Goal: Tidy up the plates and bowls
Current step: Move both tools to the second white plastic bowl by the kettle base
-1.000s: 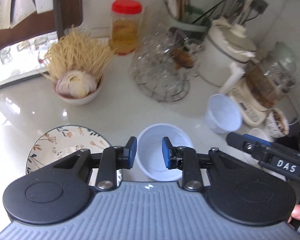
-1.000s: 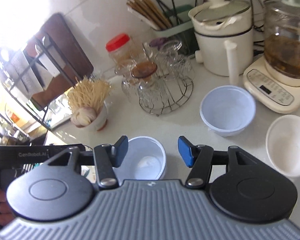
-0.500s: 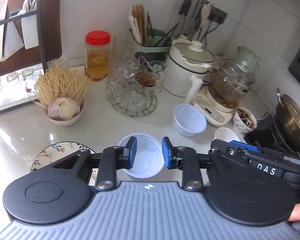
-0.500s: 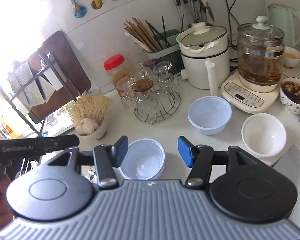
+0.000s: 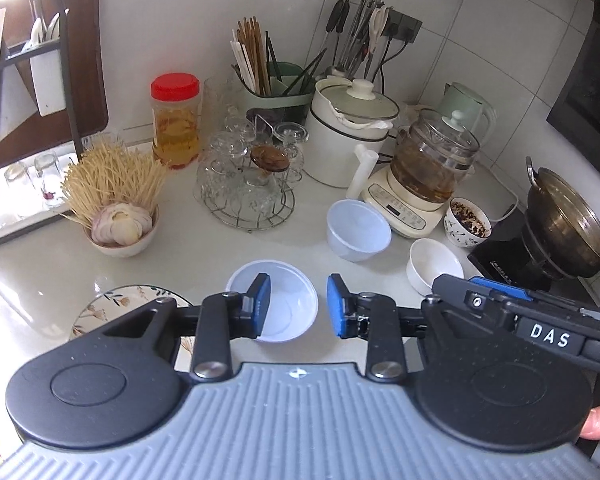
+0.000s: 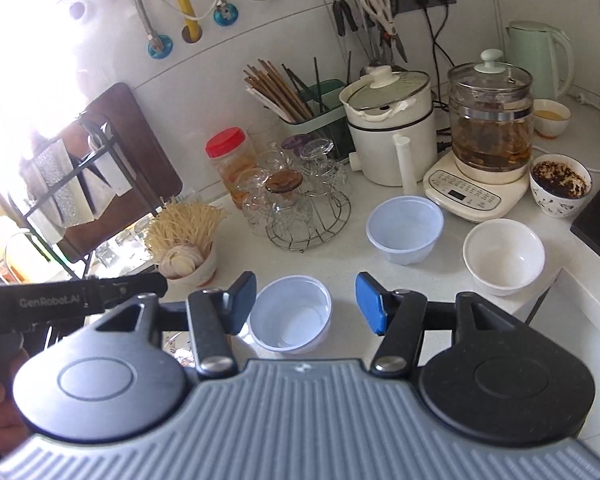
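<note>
Black grippers, blue-padded fingers [image 5: 260, 305], ribbed grey bases, "DAS" and "GenRobot.AI" lettering.

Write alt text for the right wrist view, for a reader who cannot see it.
An open right hand-held gripper hovers over a white plastic bowl on a white kitchen counter. Behind it to the right sit a second plastic bowl and a white ceramic bowl, with a glass rack and appliances farther back.

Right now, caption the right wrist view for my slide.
Right gripper open above a plastic bowl, beside a second plastic bowl and a white bowl.
</note>
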`<state>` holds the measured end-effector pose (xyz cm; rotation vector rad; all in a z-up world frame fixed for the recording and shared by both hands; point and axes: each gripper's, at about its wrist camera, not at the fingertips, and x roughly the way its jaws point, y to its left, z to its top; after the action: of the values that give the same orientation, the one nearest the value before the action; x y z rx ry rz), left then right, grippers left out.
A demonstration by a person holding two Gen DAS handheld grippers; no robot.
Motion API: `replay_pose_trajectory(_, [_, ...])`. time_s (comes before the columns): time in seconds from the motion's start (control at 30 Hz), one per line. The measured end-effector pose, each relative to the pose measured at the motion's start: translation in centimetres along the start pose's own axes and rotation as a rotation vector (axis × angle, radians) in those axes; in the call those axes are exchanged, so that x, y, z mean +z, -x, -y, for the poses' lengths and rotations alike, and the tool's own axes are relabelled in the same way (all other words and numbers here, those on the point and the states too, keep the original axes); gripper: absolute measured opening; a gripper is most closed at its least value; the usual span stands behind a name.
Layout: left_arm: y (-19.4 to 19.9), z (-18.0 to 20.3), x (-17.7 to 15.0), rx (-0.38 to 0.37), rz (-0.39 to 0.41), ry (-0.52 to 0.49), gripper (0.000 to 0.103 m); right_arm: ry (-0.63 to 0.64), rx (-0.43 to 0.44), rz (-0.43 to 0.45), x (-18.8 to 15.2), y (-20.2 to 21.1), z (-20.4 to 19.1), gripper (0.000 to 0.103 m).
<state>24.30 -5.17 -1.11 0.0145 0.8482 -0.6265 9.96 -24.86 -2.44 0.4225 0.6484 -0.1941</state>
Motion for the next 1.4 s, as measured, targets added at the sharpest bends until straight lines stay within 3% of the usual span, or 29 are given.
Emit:
replay_pose_trajectory(0.13, [-0.6,-0.1,0.0,-0.044,-0.013,0.037,0.042,-0.020,-0.025,0.000,0.2,0.1,0.5,0.059])
replay_pose_trajectory(0.43, [-3.5,1.2,0.4,-0.047,-0.009,0.050,0.059,-0.019,-0.056,0.000,0.9,-1.1,2.4,0.059])
replay_pose_trajectory(0.97, [-11.4,3.5,3.4,-0.015,-0.109,0.040,0.060,-0.089,-0.064,-0.063,3.3,-6.2,7.6,0.059])
replay_pose_trajectory(1.4, [-19.5,3.4,5.3,0.040,-0.213,0.069,0.060,-0.119,-0.076,-0.158,5.9,-12.9,11.6,0.059])
